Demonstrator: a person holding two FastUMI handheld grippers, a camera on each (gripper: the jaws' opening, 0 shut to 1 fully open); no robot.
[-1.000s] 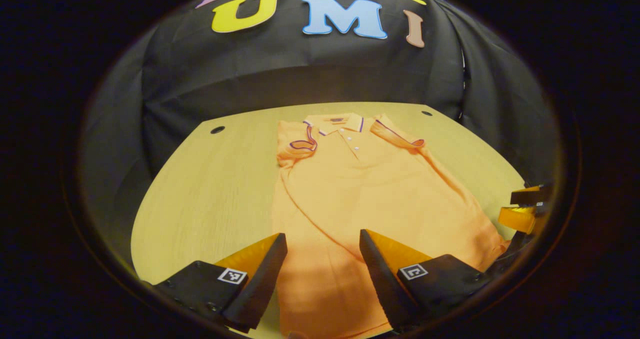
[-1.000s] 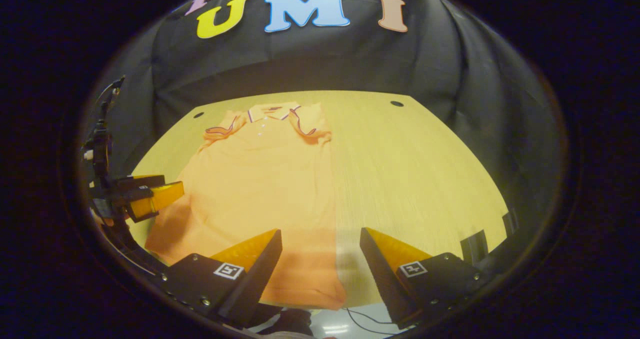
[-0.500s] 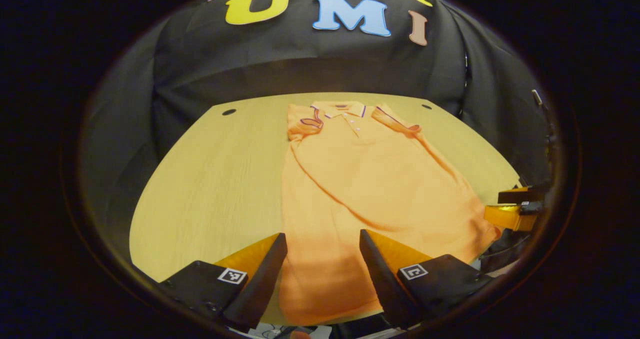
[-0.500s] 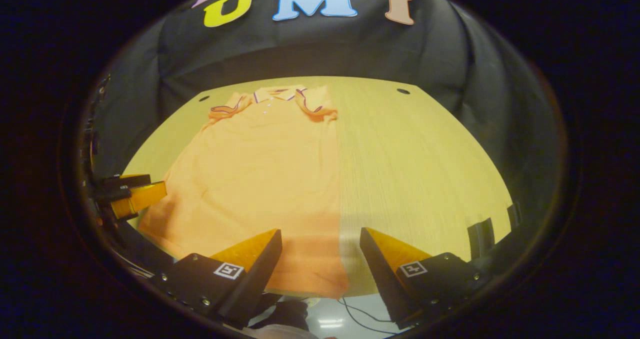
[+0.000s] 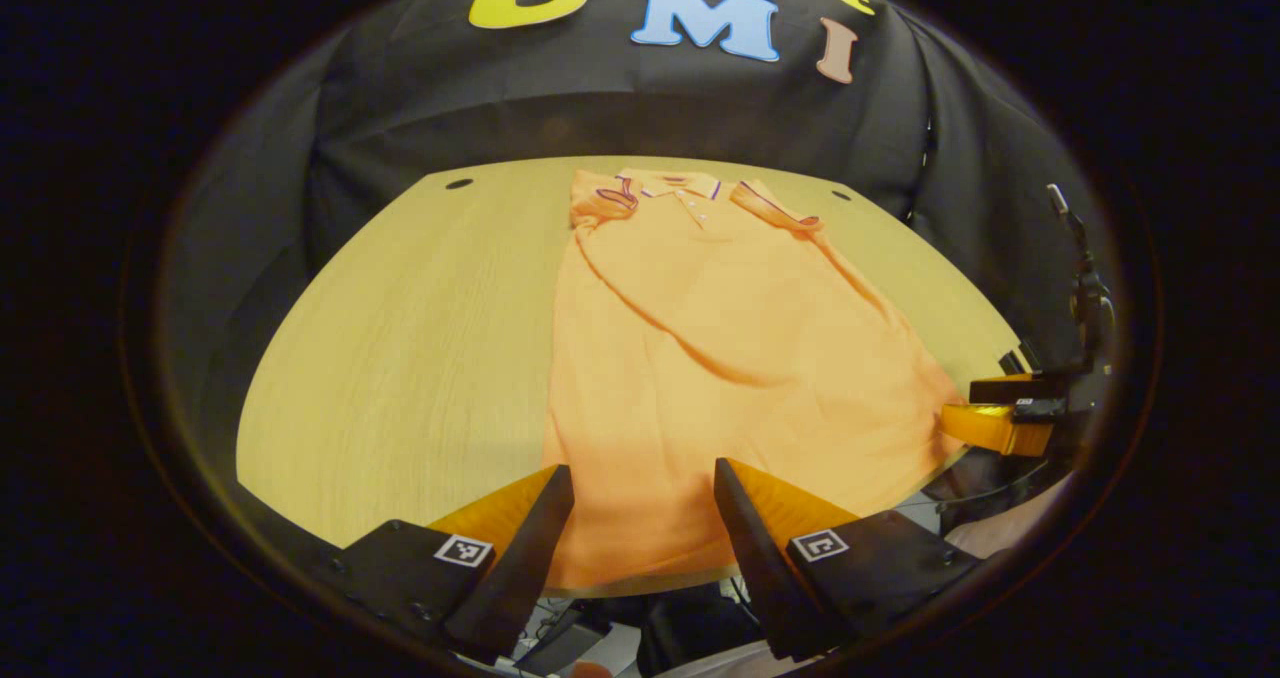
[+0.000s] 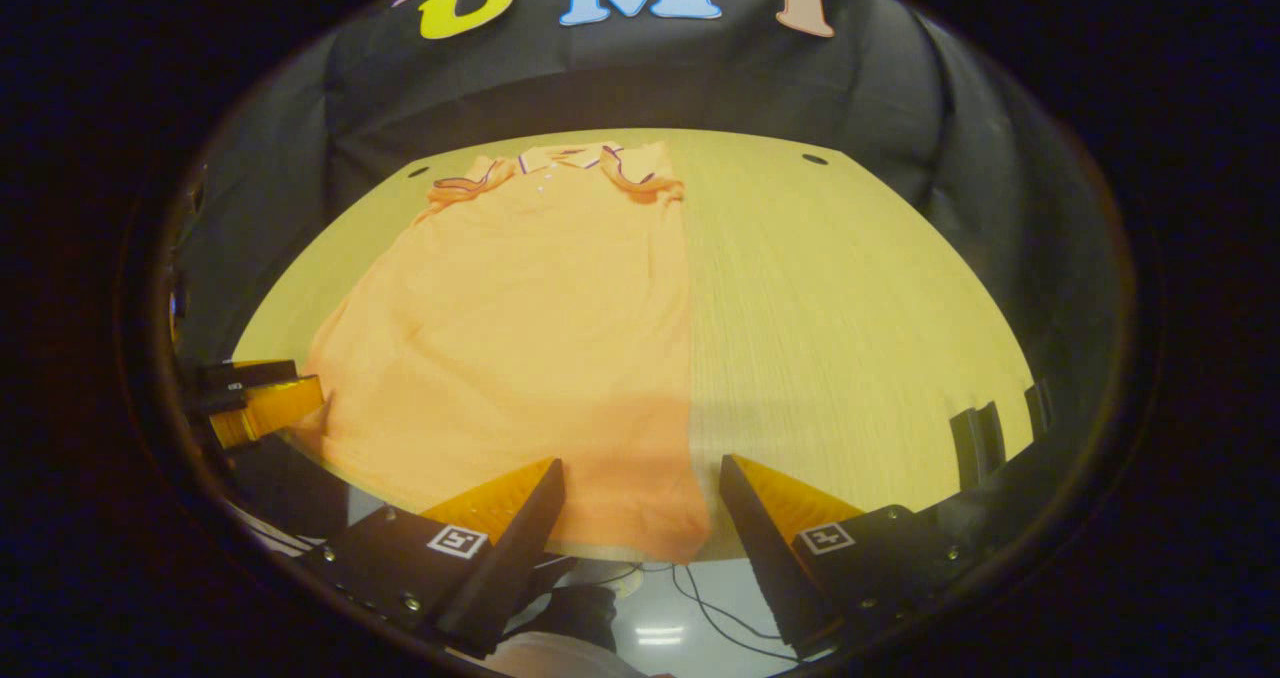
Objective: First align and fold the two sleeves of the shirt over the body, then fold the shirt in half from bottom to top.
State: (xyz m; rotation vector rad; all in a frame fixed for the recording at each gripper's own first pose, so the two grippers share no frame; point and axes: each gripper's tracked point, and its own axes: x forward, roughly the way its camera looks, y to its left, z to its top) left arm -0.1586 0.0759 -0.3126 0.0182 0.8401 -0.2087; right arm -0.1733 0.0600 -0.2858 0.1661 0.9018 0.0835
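Observation:
An orange polo shirt (image 5: 720, 358) lies flat on the wooden table (image 5: 400, 358), collar (image 5: 680, 186) at the far side, both short sleeves turned in over the chest. Its hem (image 5: 640, 563) reaches the table's near edge. My left gripper (image 5: 640, 528) stands open above the hem's left part, nothing between its fingers. My right gripper (image 6: 640, 528) is open over the hem's right corner (image 6: 690, 538) of the shirt (image 6: 530, 328). Each gripper also shows from the side in the other's view: the right gripper (image 5: 985, 408) and the left gripper (image 6: 250, 398).
Small round holes sit in the table's far corners (image 5: 459, 184) (image 6: 814, 159). Bare wood (image 6: 850, 338) stretches on either side of the shirt. Black clips (image 6: 975, 438) stand at the table's right edge. Cables (image 6: 700, 593) lie on the floor below the near edge.
Both grippers have drawn back toward the table's near edge, staying open. The shirt's hem and the floor below the edge have come into sight between the fingers. The shirt has not moved.

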